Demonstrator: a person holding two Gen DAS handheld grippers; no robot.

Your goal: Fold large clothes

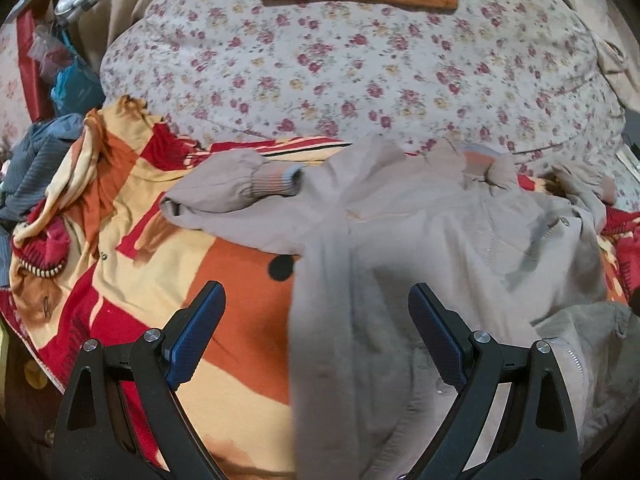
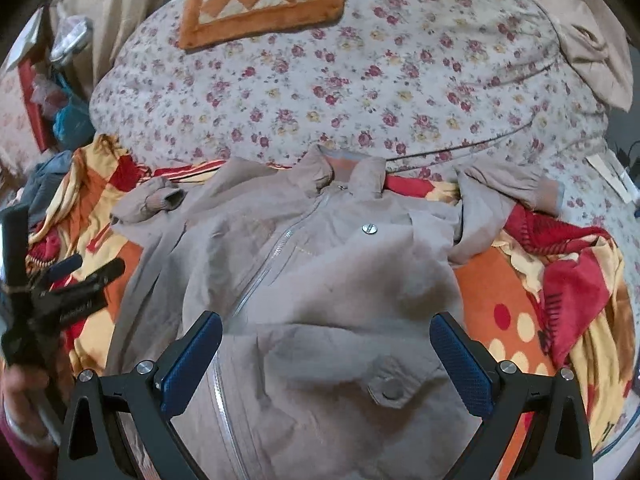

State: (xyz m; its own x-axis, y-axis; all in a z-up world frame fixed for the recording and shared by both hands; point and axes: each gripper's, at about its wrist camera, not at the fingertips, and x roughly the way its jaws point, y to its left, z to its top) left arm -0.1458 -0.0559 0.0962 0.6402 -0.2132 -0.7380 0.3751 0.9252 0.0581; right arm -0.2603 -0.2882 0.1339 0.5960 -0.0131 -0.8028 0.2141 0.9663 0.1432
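Jacket (image 2: 320, 280) lay zipper-up on the bed (image 2: 360, 80), collar pointing away, beneath both wide-open, empty jaws, its side edge between the left gripper (image 1: 316, 312) jaws, chest under the right gripper (image 2: 326, 340).

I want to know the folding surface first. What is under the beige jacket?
The beige jacket lies spread on an orange, red and yellow blanket, which overlaps a floral quilt. Whatever is directly beneath the jacket's middle is covered.
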